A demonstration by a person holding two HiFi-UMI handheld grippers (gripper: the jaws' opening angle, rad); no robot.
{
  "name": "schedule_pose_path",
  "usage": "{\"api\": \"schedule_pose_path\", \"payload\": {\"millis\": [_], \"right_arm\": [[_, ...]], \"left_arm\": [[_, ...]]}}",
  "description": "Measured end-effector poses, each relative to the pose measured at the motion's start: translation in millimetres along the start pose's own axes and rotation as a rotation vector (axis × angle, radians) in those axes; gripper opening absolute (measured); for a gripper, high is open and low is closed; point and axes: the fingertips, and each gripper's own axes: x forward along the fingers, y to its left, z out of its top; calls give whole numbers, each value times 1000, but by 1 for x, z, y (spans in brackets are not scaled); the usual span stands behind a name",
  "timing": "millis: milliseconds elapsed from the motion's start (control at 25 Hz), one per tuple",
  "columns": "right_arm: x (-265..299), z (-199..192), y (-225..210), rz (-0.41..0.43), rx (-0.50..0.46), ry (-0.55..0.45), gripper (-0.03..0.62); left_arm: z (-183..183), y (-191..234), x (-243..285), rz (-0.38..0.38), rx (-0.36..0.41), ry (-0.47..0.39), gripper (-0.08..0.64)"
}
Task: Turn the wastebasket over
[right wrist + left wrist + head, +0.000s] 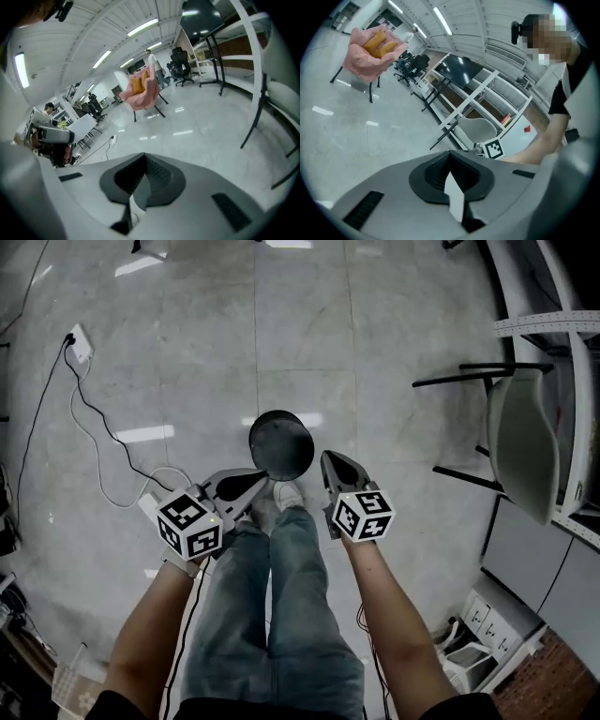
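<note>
L tongs (251, 482): jaws together, nothing between. R tongs (330, 463): same, empty. Both hang clear above the black round plastic wastebasket (280, 442), which stands on the pale tiled floor (187, 352) between them, just ahead of the person's shoe (289, 494). Long axis vertical. Top face reads as a closed disc, so base prob. up. Turn-over appears done, but the mouth side is unconfirmed.

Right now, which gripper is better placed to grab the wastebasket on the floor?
Left, narrowly. In the head view the tip of the left gripper overlaps the near edge of the black wastebasket, while the right gripper sits just off its right side. Both are shut and empty; neither gripper view shows it.
</note>
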Motion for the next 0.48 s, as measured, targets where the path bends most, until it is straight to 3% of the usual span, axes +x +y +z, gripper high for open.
{"api": "schedule_pose_path", "payload": {"millis": [240, 360, 480], "right_arm": [[-92, 95, 89, 20, -42, -137, 11], [-140, 131, 128, 19, -37, -200, 11], [-184, 159, 158, 27, -30, -228, 11]], "left_arm": [[65, -77, -67, 32, 89, -47, 14], [97, -111, -101, 56, 81, -102, 14], [128, -154, -123, 33, 89, -140, 14]]}}
